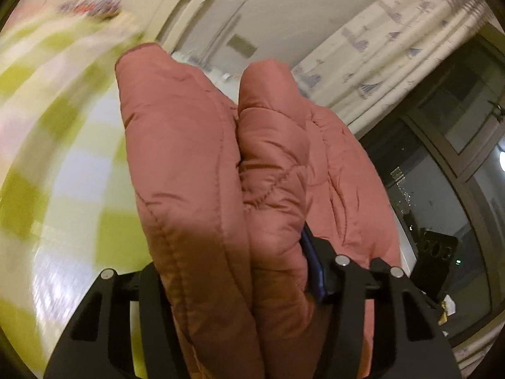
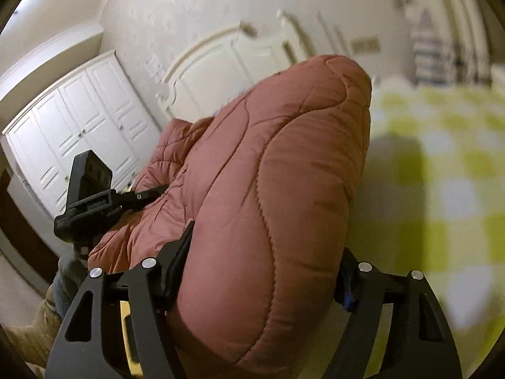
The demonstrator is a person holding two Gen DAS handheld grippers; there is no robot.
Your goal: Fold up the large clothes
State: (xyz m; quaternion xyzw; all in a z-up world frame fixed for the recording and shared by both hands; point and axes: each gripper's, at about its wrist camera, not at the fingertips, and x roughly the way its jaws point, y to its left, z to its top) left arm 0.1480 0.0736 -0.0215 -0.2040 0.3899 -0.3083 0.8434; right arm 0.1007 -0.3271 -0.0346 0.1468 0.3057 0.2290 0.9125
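Note:
A puffy pink quilted jacket [image 1: 221,164] is bunched up in thick folds and lifted over the bed. My left gripper [image 1: 233,252] is shut on a double fold of it. The blue pad of its right finger [image 1: 311,268] presses into the fabric, and the other finger is hidden behind the padding. My right gripper [image 2: 266,246] is shut on another bulging fold of the jacket [image 2: 277,173], which fills the gap between both fingers. In the right wrist view the left gripper [image 2: 157,191] bites into the jacket further left.
A bed cover [image 1: 63,173] in green and white checks lies beneath, and it shows in the right wrist view as the bed cover [image 2: 442,173]. White wardrobe doors [image 2: 79,126] and a headboard [image 2: 214,72] stand behind. A curtain [image 1: 378,47] and a dark window [image 1: 442,173] are at the right.

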